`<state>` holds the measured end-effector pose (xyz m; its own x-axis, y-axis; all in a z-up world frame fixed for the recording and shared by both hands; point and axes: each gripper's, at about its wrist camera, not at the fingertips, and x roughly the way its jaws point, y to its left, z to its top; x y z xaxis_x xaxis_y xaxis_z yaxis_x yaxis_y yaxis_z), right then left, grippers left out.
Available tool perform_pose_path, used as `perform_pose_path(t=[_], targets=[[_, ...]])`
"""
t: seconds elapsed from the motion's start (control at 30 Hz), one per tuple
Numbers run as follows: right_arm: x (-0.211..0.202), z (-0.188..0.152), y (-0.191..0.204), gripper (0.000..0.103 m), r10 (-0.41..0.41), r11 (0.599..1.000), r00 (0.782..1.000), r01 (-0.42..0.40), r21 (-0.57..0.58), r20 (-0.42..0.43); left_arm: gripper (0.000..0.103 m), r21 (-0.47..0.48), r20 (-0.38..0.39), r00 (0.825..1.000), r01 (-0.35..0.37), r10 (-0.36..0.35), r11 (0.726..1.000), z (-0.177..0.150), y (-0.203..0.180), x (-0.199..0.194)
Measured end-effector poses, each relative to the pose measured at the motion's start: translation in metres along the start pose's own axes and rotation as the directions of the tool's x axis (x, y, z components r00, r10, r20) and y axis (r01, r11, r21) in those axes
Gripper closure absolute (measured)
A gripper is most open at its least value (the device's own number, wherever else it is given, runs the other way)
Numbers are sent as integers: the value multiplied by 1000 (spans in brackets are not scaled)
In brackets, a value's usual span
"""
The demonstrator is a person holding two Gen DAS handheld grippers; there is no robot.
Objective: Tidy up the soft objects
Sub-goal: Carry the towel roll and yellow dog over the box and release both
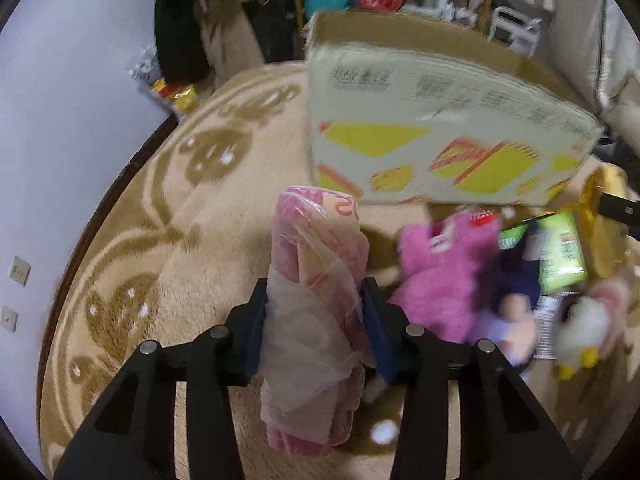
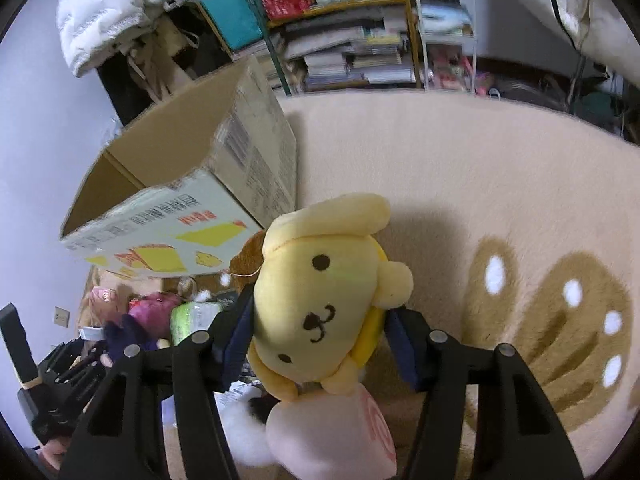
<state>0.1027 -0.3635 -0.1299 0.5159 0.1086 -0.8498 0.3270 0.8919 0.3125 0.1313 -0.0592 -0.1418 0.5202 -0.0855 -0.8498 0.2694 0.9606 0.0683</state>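
Yellow plush dog (image 2: 320,300), pinched loosely in the right gripper (image 2: 316,344) jaws above the rug, could slip; the left gripper (image 1: 316,316) squeezes a slippery plastic-wrapped pink bundle (image 1: 316,300) short of the open cardboard box (image 1: 440,120).

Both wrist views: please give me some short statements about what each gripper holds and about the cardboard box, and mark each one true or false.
1. The left gripper holds a pink bundle wrapped in plastic. True.
2. The right gripper is empty. False: it is shut on a yellow dog plush.
3. The cardboard box is open at the top. True.
4. The box stands on a bare wooden floor. False: it stands on a beige carpet with a brown pattern.
5. A pink plush toy lies on the carpet beside the box. True.
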Motion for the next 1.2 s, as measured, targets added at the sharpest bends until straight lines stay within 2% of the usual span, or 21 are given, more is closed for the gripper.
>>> perform_pose_path(t=[0.17, 0.3, 0.37, 0.57, 0.7, 0.8, 0.9, 0.97, 1.03, 1.07, 1.13, 1.2], targets=[[-25, 2, 7, 39, -35, 999, 996, 36, -11, 78, 61, 49, 98, 995, 26, -31, 998, 2, -7, -36], [-51, 0, 20, 39, -16, 998, 989, 25, -58, 149, 61, 24, 159, 985, 64, -67, 998, 7, -7, -65], [-65, 2, 29, 39, -6, 996, 983, 22, -86, 186, 61, 7, 194, 979, 61, -61, 998, 12, -6, -76], [-103, 3, 52, 39, 65, 984, 960, -16, -180, 271, 61, -21, 290, 954, 90, -80, 996, 33, 0, -110], [-119, 9, 68, 39, 114, 980, 948, -57, -191, 297, 61, -52, 344, 937, 92, -68, 994, 53, 4, -131], [-130, 19, 82, 37, 146, 976, 932, -81, -203, 331, 61, -42, 401, 916, 47, -26, 998, 70, 2, -147], [-138, 33, 98, 36, 170, 968, 922, -91, -233, 348, 61, -54, 408, 912, 66, -38, 996, 89, 5, -154], [-140, 42, 109, 36, 169, 964, 918, -78, -254, 359, 61, -57, 414, 910, 59, -31, 997, 101, 5, -156], [-139, 49, 115, 36, 160, 962, 916, -60, -266, 369, 61, -59, 428, 904, 24, 4, 998, 111, 4, -159], [-137, 54, 118, 36, 146, 962, 916, -43, -270, 375, 61, -68, 452, 892, 12, 20, 998, 115, 4, -161], [-134, 60, 121, 36, 119, 961, 917, -10, -277, 382, 61, -67, 468, 883, 6, 27, 998, 122, 3, -164], [-130, 64, 122, 36, 104, 958, 916, 13, -288, 387, 61, -52, 471, 882, 17, 9, 999, 128, 1, -161]])
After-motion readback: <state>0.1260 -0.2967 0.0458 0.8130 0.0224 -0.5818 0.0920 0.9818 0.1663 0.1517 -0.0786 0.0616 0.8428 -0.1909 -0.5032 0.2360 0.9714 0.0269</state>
